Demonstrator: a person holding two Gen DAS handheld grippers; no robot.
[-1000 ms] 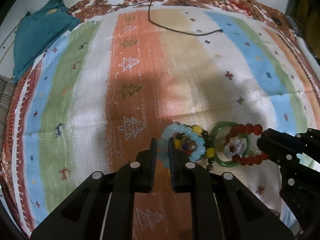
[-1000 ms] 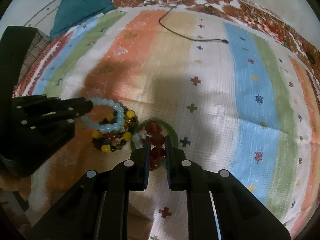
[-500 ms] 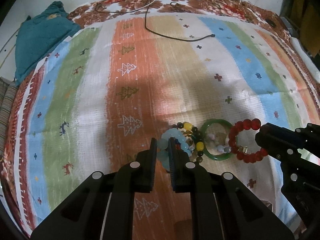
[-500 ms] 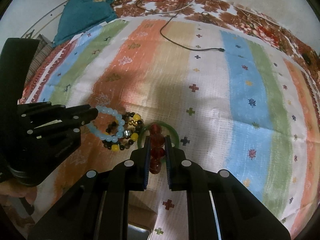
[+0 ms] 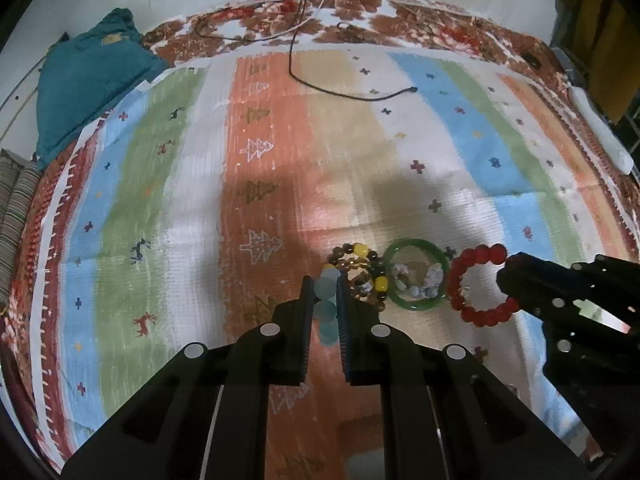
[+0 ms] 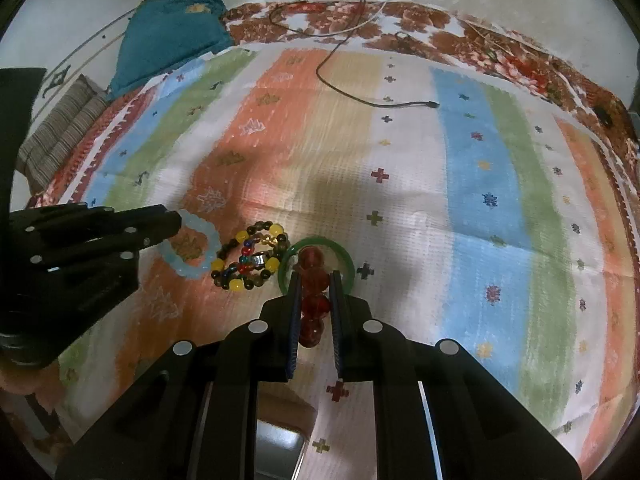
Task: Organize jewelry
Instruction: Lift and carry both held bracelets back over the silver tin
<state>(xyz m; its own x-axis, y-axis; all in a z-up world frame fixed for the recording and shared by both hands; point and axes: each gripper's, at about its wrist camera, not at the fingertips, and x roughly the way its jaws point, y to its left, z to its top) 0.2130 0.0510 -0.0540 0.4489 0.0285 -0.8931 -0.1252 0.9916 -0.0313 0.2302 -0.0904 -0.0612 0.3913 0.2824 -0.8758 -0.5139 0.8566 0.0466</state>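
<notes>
Bracelets mid-sort. Left gripper [image 5: 323,294] clamped on pale blue bracelet [image 6: 195,254]; right gripper [image 6: 315,294] clamped on red bead bracelet [image 5: 480,285]. Between the grippers, untouched on blanket [image 5: 360,160]: green bangle [image 5: 416,274], yellow-and-dark bead bracelet [image 5: 360,276]. No destination visible.

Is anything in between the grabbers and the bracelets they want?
No. The left gripper already pinches the pale blue bracelet, and the right gripper already pinches the red bracelet. Nothing sits between fingers and beads.

No readable text, label, brand or number shows anywhere.
</notes>
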